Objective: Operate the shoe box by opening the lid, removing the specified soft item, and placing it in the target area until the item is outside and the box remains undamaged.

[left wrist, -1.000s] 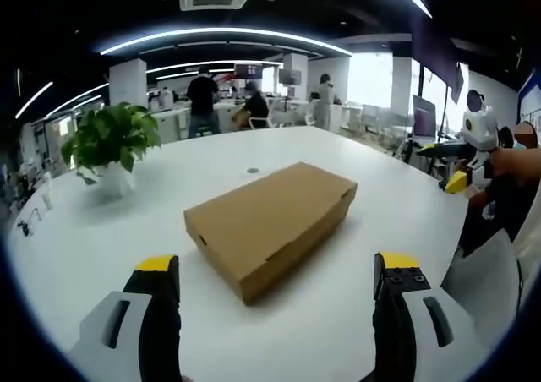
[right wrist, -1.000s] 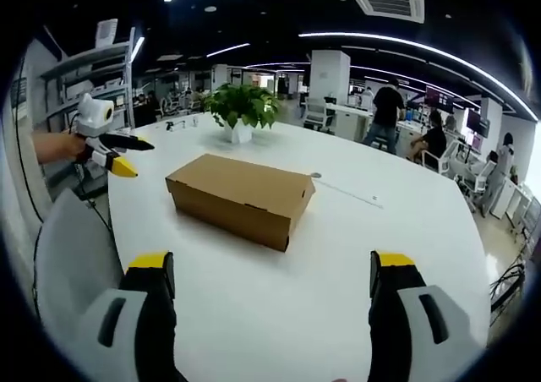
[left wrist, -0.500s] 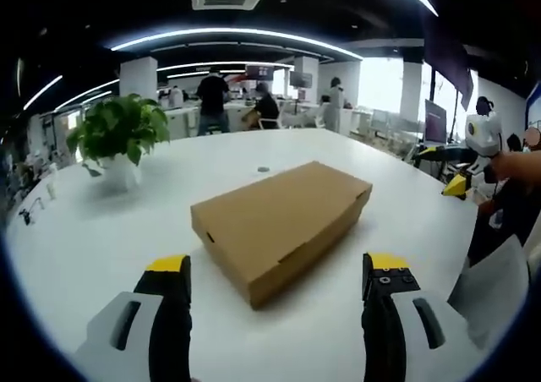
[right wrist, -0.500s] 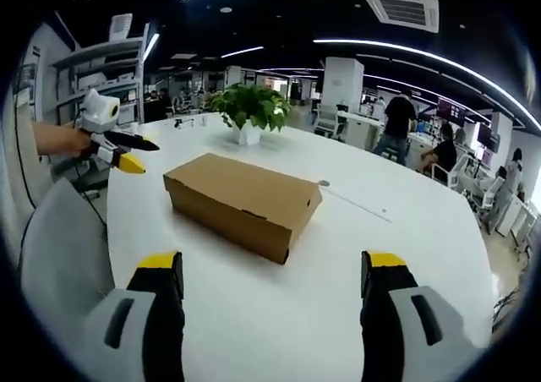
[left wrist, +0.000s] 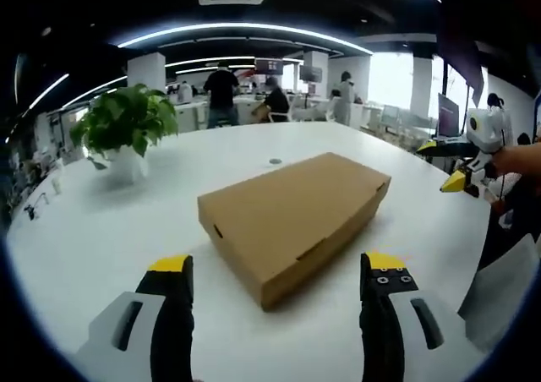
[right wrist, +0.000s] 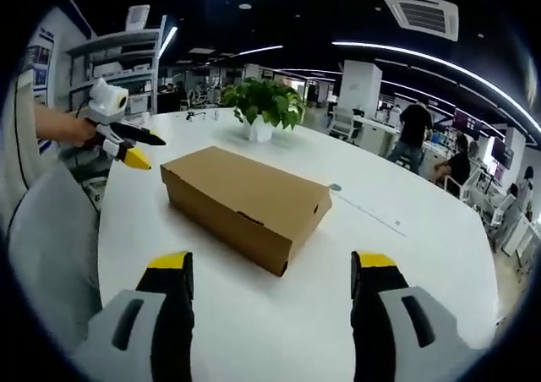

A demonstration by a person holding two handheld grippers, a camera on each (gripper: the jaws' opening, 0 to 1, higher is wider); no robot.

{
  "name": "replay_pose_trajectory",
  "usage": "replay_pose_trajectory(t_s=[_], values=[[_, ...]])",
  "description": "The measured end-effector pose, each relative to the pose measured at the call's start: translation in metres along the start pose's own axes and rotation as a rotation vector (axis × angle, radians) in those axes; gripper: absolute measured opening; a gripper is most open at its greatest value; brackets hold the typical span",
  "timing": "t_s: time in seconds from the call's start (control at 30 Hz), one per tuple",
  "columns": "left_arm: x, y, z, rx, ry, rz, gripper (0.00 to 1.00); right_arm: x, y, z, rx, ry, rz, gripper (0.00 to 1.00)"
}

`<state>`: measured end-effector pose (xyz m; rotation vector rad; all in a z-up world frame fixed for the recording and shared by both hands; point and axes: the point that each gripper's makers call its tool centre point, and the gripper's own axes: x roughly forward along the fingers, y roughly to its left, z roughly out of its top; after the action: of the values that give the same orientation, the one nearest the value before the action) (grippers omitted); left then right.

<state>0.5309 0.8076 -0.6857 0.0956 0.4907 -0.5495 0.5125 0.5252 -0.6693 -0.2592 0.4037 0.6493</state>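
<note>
Left tool (left wrist: pixel 268 268) and right tool (right wrist: pixel 269 264) face a closed cardboard shoe box (left wrist: pixel 294 221), jaws apart, holding nothing.

Both tools hover above the round white surface (left wrist: pixel 93 238), one on either side of the person, each aimed at the shoe box from its own angle, probably so one can steady the box while the other lifts the lid. The box lies flat near the middle of the surface, lid fully down, so the soft item inside cannot be seen. A potted plant (left wrist: pixel 121 128) stands toward the far edge of the surface, well apart from the box. Opening the lid looks like the step in hand, not yet begun.
</note>
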Motion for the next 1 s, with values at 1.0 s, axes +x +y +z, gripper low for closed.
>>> replay_pose_trajectory(t_s=[1.0], values=[[0.036, 0.001, -0.023, 0.002, 0.04, 0.055, 0.66, 0.074, -0.007, -0.01, -0.034, 0.04, 0.105, 0.55]])
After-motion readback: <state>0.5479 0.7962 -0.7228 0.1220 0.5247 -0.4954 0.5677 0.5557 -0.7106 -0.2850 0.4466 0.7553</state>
